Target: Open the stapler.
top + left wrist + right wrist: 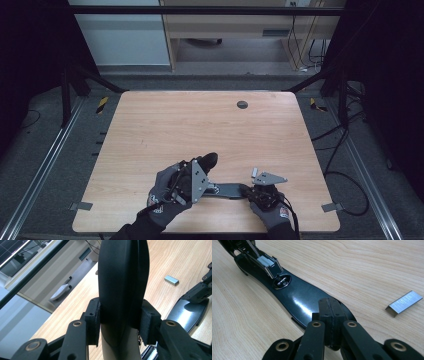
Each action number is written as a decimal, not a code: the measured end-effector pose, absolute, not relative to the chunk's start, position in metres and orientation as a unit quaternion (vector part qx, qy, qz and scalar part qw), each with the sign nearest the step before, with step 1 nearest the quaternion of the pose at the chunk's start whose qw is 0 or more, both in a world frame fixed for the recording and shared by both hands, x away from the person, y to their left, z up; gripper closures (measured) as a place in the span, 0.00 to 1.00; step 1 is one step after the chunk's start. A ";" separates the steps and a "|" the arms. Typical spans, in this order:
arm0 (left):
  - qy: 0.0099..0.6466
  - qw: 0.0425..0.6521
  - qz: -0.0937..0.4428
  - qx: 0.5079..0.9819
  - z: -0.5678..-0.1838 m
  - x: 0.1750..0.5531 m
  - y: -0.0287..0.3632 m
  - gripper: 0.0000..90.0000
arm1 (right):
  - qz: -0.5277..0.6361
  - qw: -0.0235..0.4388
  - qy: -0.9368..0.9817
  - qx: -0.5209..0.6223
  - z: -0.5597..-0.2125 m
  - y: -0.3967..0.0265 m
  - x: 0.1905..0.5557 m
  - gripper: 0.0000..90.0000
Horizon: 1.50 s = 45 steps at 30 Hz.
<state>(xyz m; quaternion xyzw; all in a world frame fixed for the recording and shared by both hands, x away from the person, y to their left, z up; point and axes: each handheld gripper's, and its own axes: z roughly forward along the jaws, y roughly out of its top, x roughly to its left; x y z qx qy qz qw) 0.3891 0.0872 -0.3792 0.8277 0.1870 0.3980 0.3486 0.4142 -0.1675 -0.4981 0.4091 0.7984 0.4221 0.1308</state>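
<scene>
We see a wooden table [165, 125] on a grey floor [45, 145]. Metal rails [37, 167] run along both sides. At the far end stands a pale wooden desk [240, 25] beside a light wall [120, 35]. Black cables [345, 165] lie on the floor.

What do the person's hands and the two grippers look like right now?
Both hands wear grey knit gloves with dark cuffs and small red-and-white markings. The left gripper and right gripper are black, each topped by a grey three-cornered plate. A black cable trails from the right one.
</scene>
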 end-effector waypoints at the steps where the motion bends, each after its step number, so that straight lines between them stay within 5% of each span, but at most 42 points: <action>1: 0.189 0.349 0.398 0.827 -0.379 0.389 0.088 0.64 | 0.422 0.131 0.799 0.409 -0.498 -0.168 0.414 1.00; 45: 0.253 0.401 0.359 0.804 -0.365 0.390 0.141 0.63 | 0.421 0.130 0.801 0.407 -0.498 -0.167 0.415 1.00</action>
